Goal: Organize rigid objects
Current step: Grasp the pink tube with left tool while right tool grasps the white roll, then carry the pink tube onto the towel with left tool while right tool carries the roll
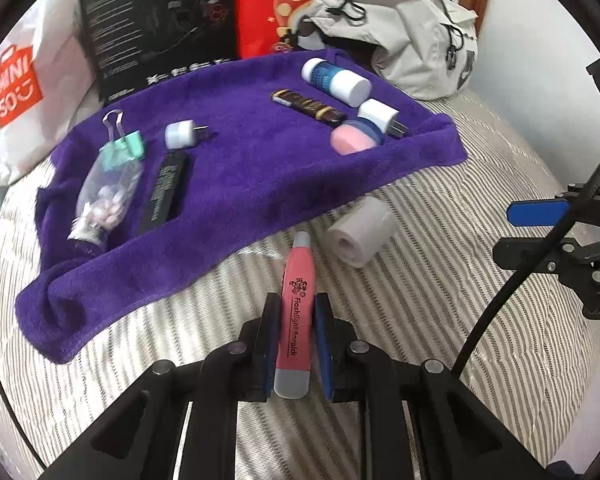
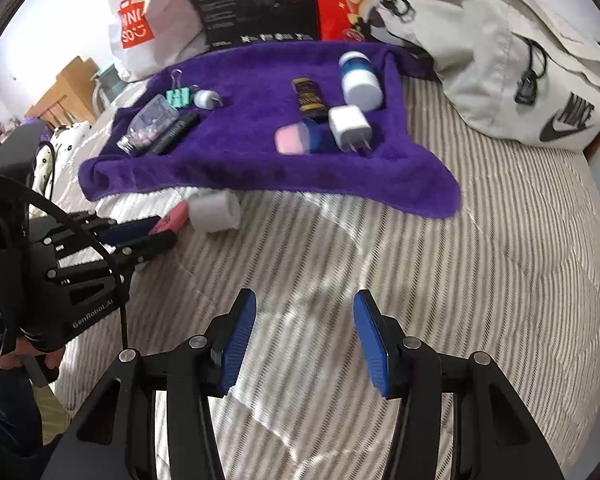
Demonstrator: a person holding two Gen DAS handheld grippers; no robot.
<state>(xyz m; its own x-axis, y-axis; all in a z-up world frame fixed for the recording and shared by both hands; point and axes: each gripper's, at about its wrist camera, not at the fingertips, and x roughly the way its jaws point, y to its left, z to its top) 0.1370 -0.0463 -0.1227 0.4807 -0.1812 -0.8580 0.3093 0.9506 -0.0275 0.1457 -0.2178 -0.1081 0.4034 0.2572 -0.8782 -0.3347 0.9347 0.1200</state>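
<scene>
My left gripper [image 1: 296, 308] is shut on a pink flashlight earpick [image 1: 298, 280], which points toward the purple towel [image 1: 228, 200]; the right wrist view shows the earpick [image 2: 176, 214] in that gripper [image 2: 162, 234]. A white roll [image 1: 360, 232] lies on the striped bedding beside its tip. The towel holds a clear pill bottle [image 1: 108, 196], a green binder clip [image 1: 124, 144], a black stick [image 1: 164, 192], a small white plug [image 1: 182, 134], a brown tube [image 1: 308, 106], a blue-white bottle [image 1: 336, 80], a white charger [image 1: 380, 116] and a pink-blue case [image 1: 354, 138]. My right gripper [image 2: 305, 320] hovers open over bare bedding.
Behind the towel stand a white Miniso bag [image 1: 20, 88], a black box [image 1: 160, 20] and a red bag [image 1: 276, 8]. A grey Nike backpack [image 2: 500, 52] lies at the back right. Striped bedding [image 2: 460, 280] stretches to the right. A person's hand [image 2: 4, 356] holds the left gripper.
</scene>
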